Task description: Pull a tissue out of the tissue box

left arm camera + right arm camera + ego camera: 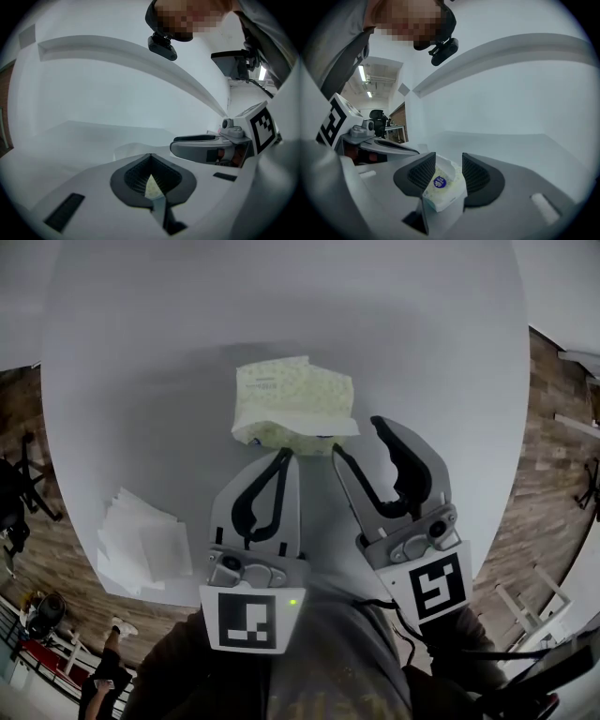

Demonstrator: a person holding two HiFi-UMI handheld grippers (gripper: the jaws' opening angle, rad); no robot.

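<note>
I hold two grippers, one in each hand: the left gripper [286, 456] and the right gripper [357, 435], each with two jaws, four jaws in all. On the one round table [450, 381] I count one tissue box [293, 390] with one tissue [314, 425] showing at its near edge, and one pile of loose tissues [141, 542] whose sheets I cannot count. Beyond the table edge I see one person [108, 667] on the floor.
</note>
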